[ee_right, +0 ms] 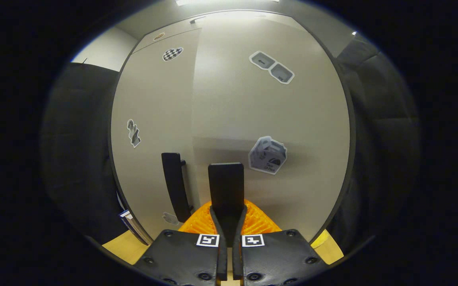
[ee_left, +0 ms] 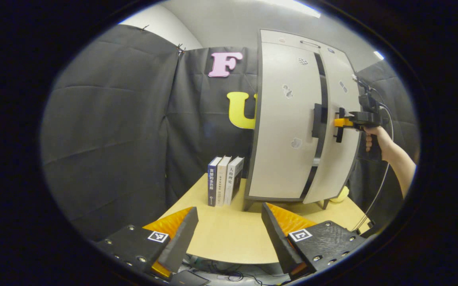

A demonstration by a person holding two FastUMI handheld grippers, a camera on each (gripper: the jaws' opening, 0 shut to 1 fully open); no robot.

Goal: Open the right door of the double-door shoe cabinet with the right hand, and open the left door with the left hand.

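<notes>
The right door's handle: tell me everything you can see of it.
The right door's handle is a dark, flat vertical bar, plastic or metal by its look, mounted on the pale right door near its inner edge. The right gripper is shut on it, fingers pressing both sides. The left gripper view shows that door slightly ajar.

The cabinet (ee_left: pixel 292 131) stands on the table (ee_left: pixel 229 238); three books (ee_left: pixel 224 180) stand at its nine o'clock, and a hand (ee_left: pixel 374 139) at three o'clock.
</notes>
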